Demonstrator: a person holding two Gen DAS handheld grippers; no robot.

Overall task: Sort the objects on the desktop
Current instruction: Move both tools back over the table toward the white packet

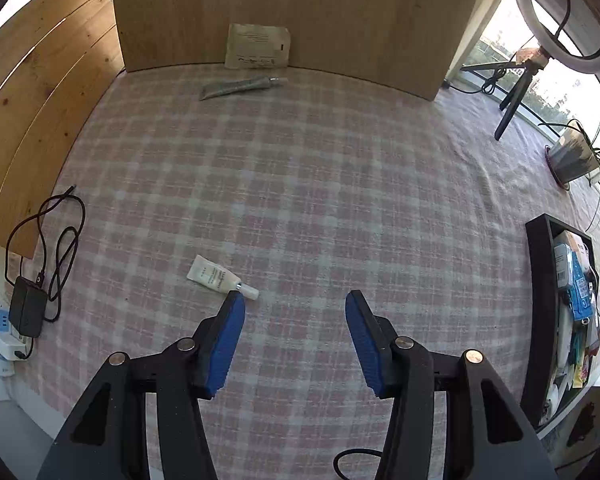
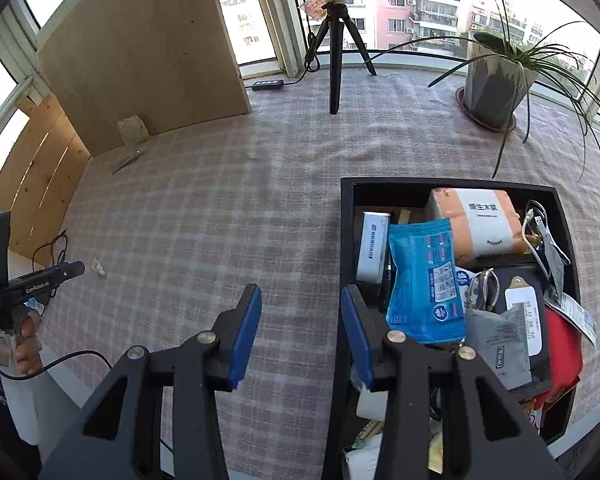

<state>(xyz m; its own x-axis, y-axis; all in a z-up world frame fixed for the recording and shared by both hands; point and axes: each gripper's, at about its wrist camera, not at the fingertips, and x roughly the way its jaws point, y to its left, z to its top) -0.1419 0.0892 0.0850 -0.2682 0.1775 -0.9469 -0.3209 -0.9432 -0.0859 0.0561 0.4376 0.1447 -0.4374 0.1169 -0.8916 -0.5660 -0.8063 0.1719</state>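
pink checked cloth [image 1: 300,184] covers the whole desk under both of your tongs, with a wooden board [image 1: 292,12] standing at the far edge. your small white tube [image 1: 220,277] lies flat just past the tip of the left gripper [image 1: 294,304], off to its left-hand finger and almost touching the blue pad; nothing sits between the jaws, which stand apart and empty. a grey tube [image 1: 240,87] and a paper sachet [image 1: 257,46] lie well beyond, at the foot of the board, the sachet leaning on it.

your right gripper [image 2: 300,300] also stands apart and empty, its right-hand finger over the near wall of the black tray [image 2: 346,216]. that tray is already crowded with a blue wipes pack [image 2: 424,276], a tissue pack [image 2: 476,220] and cables, so it looks like the collecting spot. judging from this, the loose tubes are what remains, and the white one wants centring between your left jaws first.
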